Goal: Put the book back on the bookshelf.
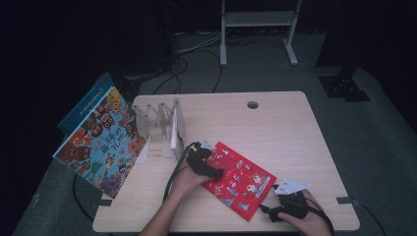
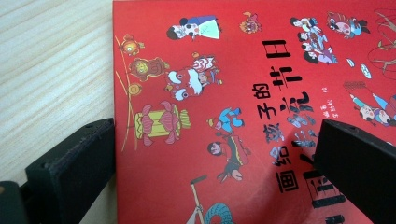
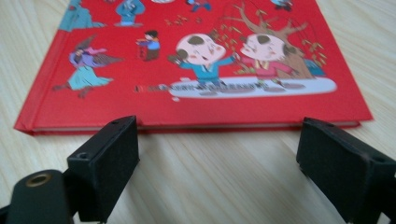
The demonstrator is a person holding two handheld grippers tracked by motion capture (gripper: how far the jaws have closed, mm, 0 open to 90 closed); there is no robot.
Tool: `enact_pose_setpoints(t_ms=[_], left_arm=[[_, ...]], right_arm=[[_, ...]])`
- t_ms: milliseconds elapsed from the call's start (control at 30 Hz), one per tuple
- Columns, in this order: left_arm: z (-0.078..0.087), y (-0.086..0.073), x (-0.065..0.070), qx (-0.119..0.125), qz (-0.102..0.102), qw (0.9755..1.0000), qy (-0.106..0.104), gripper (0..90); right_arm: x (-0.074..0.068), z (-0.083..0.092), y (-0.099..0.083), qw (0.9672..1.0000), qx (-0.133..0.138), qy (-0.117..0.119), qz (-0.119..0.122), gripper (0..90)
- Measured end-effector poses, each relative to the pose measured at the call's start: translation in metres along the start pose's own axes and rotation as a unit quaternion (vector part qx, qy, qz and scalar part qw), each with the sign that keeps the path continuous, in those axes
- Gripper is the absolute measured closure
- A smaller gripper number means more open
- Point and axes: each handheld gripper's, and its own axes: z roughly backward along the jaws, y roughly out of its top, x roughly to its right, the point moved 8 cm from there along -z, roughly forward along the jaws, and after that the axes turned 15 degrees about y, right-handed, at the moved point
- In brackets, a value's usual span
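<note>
A red picture book [image 1: 240, 179] lies flat on the wooden table [image 1: 275, 128], near its front edge. My left gripper [image 1: 212, 170] hangs over the book's left part, open; in the left gripper view its jaws straddle the cover [image 2: 224, 107], one over bare wood, one over the printed title. My right gripper [image 1: 284, 195] sits low on the table at the book's near right edge, open. In the right gripper view the book's bottom edge [image 3: 196, 123] lies just beyond the wide-spread jaws.
A metal book rack [image 1: 164, 128] stands at the table's left. A large colourful picture book [image 1: 101, 142] leans off the table's left side, with a blue one [image 1: 83, 105] behind it. A cable hole [image 1: 253, 104] is near the far edge.
</note>
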Motion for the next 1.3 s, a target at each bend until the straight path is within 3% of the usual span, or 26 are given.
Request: enact_pose_setpoints(t_ms=[333,633,933,1200,1300], left_arm=[[0.000,0.000,0.001,0.003,0.005,1.0000,0.004,0.0],[0.000,0.001,0.002,0.000,0.015,0.9999,0.005,0.0],[0.003,0.002,-0.001,0.001,0.031,0.9995,-0.011,0.3],[0.011,0.008,-0.003,0.022,0.047,0.9985,-0.019,2.6],[0.017,0.012,-0.005,0.033,0.042,0.9984,-0.019,3.3]], right_arm=[[-0.003,-0.008,0.002,0.9999,-0.009,0.007,0.007,0.7],[-0.001,-0.009,0.003,0.9999,-0.011,0.008,0.009,0.0],[-0.001,-0.009,0.003,0.9999,-0.012,0.009,0.010,0.0],[-0.001,-0.009,0.003,0.9999,-0.011,0.008,0.009,0.0],[-0.001,-0.009,0.003,0.9999,-0.012,0.008,0.009,0.0]])
